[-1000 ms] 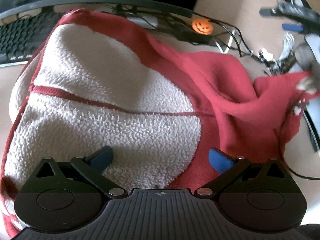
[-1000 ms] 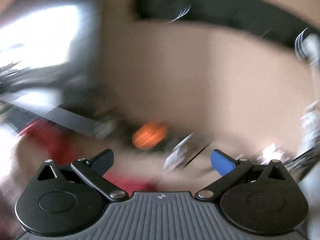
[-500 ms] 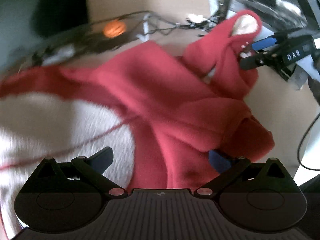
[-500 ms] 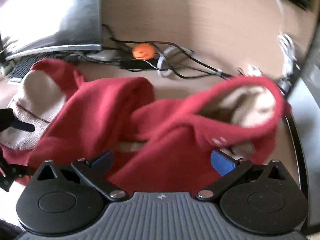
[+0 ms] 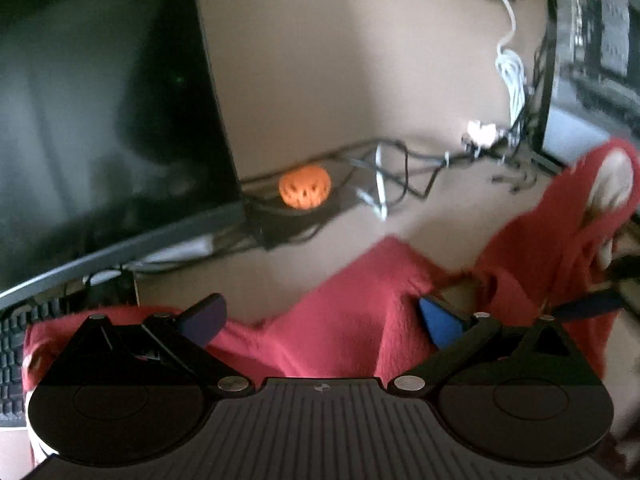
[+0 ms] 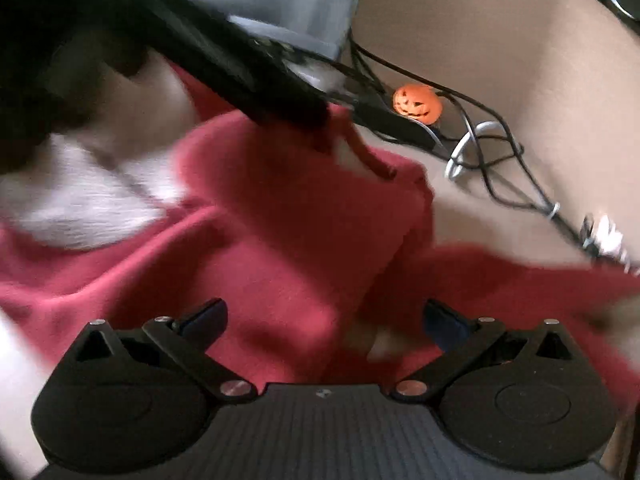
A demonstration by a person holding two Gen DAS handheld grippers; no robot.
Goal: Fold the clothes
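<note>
A red fleece garment (image 5: 360, 312) with a cream lining lies bunched on the desk. In the left wrist view it fills the lower middle, and a lifted part with cream lining (image 5: 608, 184) rises at the right edge. My left gripper (image 5: 320, 318) is open, with red fabric between and below its fingers. In the right wrist view the garment (image 6: 280, 220) spreads across the middle, cream lining (image 6: 92, 200) at left. My right gripper (image 6: 326, 320) is open over the fabric. A dark blurred bar (image 6: 248, 80), probably the other gripper, crosses the upper left.
A dark monitor (image 5: 100, 120) stands at the left with a keyboard (image 5: 12, 352) below it. An orange pumpkin figure (image 5: 305, 192) sits among tangled cables (image 5: 400, 176) at the beige wall; it also shows in the right wrist view (image 6: 418, 104). White cable (image 5: 512, 72) hangs at right.
Both grippers have swung: the left view now tilts up toward the monitor and wall. The right gripper has moved closer over the red fabric, and the lifted sleeve has dropped out of its centre.
</note>
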